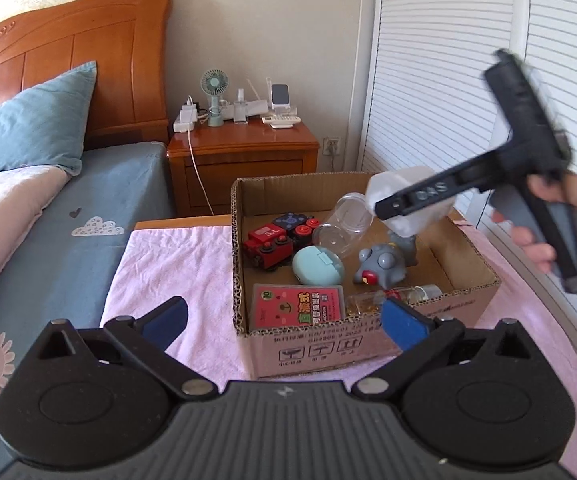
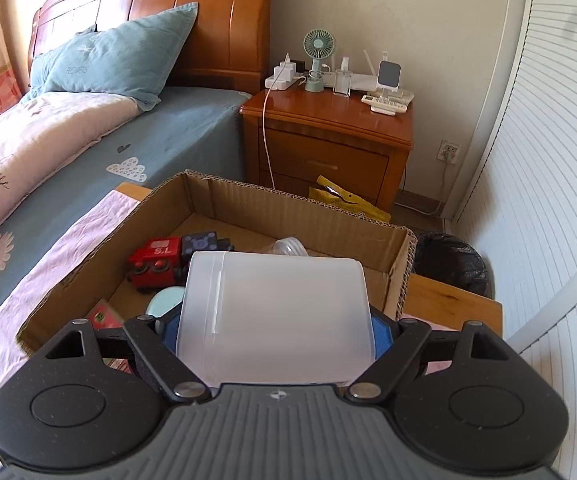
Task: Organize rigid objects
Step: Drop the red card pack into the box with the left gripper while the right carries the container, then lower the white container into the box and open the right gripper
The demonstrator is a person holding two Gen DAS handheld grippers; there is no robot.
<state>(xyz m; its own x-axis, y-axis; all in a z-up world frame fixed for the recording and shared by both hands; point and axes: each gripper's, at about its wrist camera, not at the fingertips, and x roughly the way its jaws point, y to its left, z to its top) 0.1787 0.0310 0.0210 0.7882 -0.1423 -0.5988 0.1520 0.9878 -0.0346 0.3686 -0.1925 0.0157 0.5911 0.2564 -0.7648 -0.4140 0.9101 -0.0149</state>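
Observation:
A cardboard box (image 1: 372, 346) stands on a pink cloth. Inside lie a red toy train (image 1: 268, 242), a clear jar (image 1: 344, 226), a teal round case (image 1: 318, 266), a grey toy figure (image 1: 380, 266), a card pack (image 1: 298, 306) and a small glass bottle (image 1: 392, 298). My left gripper (image 1: 284, 320) is open and empty, just in front of the box's near wall. My right gripper (image 2: 274, 328) is shut on a white translucent container (image 2: 276, 316), held above the box (image 2: 288, 212); it also shows in the left wrist view (image 1: 412, 200).
The bed (image 1: 68, 216) with a teal pillow (image 1: 28, 132) lies left of the table. A wooden nightstand (image 1: 244, 164) with a fan and chargers stands behind. White louvered doors (image 1: 448, 80) are on the right. A black bin (image 2: 452, 264) sits beyond the table.

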